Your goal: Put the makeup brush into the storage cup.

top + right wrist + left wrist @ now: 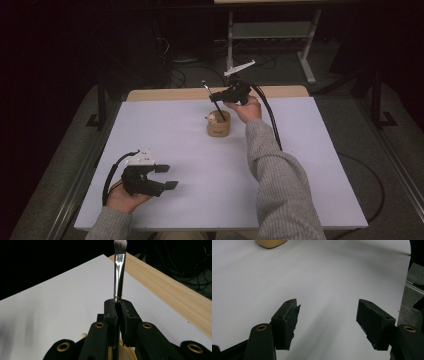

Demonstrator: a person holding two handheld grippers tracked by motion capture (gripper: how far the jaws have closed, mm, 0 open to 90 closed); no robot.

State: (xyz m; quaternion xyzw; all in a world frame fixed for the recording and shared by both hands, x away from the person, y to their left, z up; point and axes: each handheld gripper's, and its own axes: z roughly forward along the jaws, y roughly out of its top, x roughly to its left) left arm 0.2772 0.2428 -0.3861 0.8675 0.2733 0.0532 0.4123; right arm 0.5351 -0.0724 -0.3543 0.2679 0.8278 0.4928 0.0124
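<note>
A small brush [119, 272] with a silver ferrule and pale bristles stands upright between the jaws of my right gripper [119, 302], which is shut on its handle. In the high view the right gripper [216, 96] holds the brush [212, 99] tilted over a tan wooden cup [219, 126] at the far middle of the table, the dark handle reaching down into the cup. My left gripper [169, 176] rests low near the front left, jaws open with nothing between them; the left gripper view shows its gripper [328, 315] over bare white tabletop, with the cup [271, 243] at the top edge.
The white sheet [175, 145] covers most of the table, leaving a strip of bare wood [170, 93] at the far edge. Another pale item [212, 118] sticks out of the cup. A metal stand [272, 37] and cables lie on the dark floor beyond.
</note>
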